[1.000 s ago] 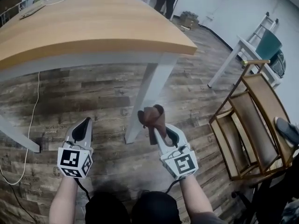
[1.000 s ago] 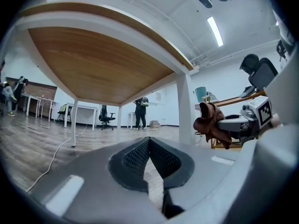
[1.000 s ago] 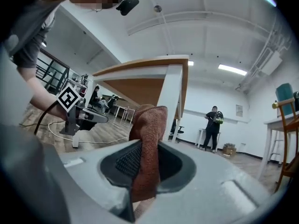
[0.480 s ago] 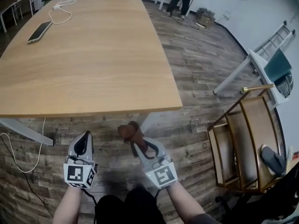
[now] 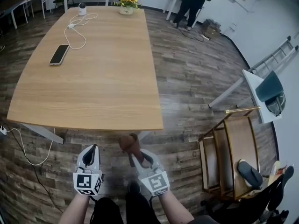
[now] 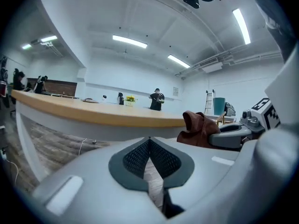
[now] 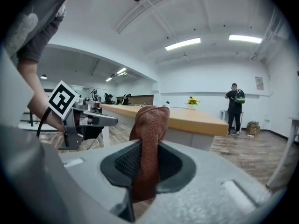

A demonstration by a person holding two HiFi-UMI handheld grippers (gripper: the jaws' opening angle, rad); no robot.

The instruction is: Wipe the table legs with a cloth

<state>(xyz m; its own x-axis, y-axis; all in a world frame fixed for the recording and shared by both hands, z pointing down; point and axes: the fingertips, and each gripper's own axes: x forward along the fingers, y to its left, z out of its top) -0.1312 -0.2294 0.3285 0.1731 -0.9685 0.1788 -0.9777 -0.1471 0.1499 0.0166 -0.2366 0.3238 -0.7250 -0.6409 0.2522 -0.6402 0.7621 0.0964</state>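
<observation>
Brown cloth (image 5: 129,143) is pinched upright in your right gripper (image 5: 136,157), just short of the table (image 5: 93,87) edge at 12 o'clock. Your left gripper (image 5: 92,149) is pressed together, empty. Cloth is off the near leg (image 5: 144,135) — wiping apparently not begun.

One worktop (image 5: 107,83), one phone (image 5: 59,54), one flower pot (image 5: 125,4), one brown cloth (image 5: 128,143), two claws, left claw (image 5: 93,148) and right claw (image 5: 134,157), one ladder (image 5: 273,62), one standing person (image 5: 196,1).

table (image 5: 107,78) ahead, wooden chair (image 5: 228,158) at right
</observation>
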